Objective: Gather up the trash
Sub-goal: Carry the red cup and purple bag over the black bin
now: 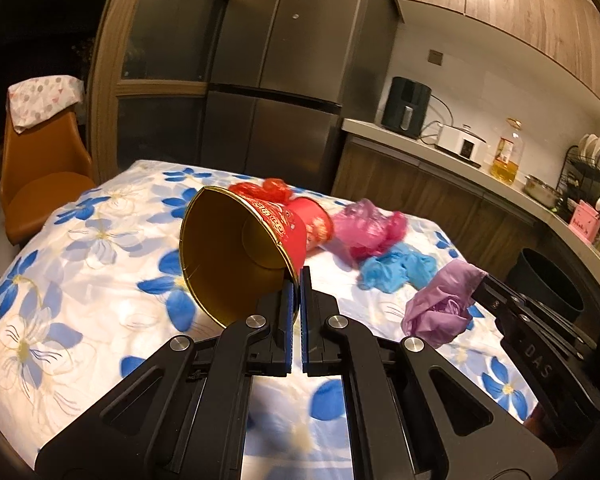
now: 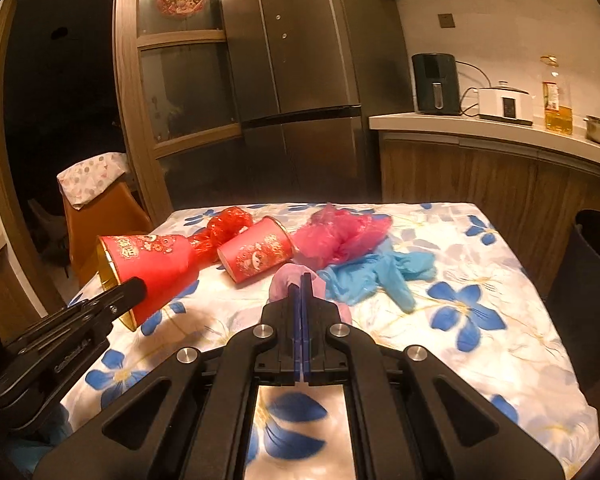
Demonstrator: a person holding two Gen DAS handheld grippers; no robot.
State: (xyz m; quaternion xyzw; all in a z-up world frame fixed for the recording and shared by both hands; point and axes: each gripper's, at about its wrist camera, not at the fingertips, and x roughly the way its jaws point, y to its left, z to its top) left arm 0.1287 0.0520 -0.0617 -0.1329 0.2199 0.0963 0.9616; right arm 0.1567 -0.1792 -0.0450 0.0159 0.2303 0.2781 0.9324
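My left gripper (image 1: 297, 280) is shut on the rim of a red paper cup (image 1: 236, 252) with a gold inside, held tilted above the table; the cup also shows in the right wrist view (image 2: 148, 268). My right gripper (image 2: 301, 280) is shut on a crumpled purple plastic bag (image 2: 296, 278), seen in the left wrist view (image 1: 440, 304) hanging from its tips. On the flowered tablecloth (image 2: 480, 280) lie a second red cup (image 2: 256, 254), a red ribbon (image 2: 224, 228), a pink plastic bag (image 2: 340, 232) and blue gloves (image 2: 380, 276).
A dark trash bin (image 1: 548, 284) stands on the floor right of the table, also in the right wrist view (image 2: 596, 264). An orange chair (image 1: 40, 176) stands at the left. A fridge (image 2: 312, 80) and a counter with appliances (image 2: 480, 124) lie behind.
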